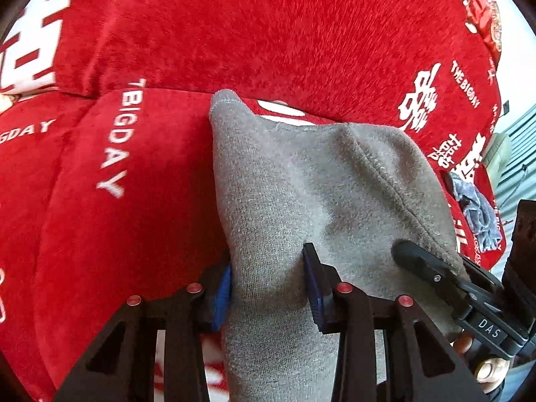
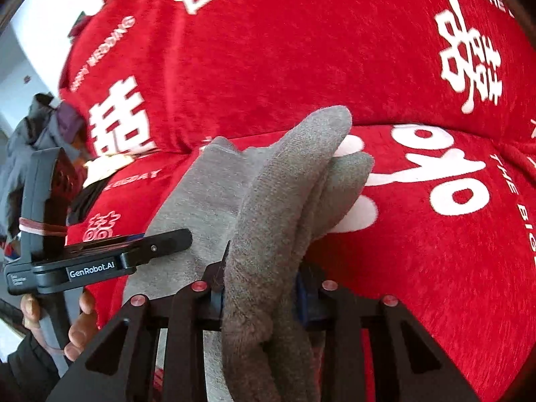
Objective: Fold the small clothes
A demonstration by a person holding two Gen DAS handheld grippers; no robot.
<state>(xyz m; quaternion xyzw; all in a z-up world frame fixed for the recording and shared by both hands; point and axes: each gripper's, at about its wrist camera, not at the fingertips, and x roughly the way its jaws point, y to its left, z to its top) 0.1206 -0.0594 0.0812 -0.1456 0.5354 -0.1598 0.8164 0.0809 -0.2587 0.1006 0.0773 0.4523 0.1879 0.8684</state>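
A grey fleece garment (image 1: 301, 181), soft and rumpled, hangs bunched between both sets of jaws, lifted above a red plush blanket (image 1: 234, 33) printed with white lettering. The left gripper (image 1: 268, 288) pinches one fold; the right gripper (image 2: 259, 288) pinches a thicker wad. A crumpled blue-grey cloth (image 1: 479, 214) lies beyond the right gripper; bare red blanket spreads ahead.

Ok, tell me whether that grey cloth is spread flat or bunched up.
Bunched. The grey cloth hangs in doubled layers, pinched by the right gripper and the left gripper above the red cover.
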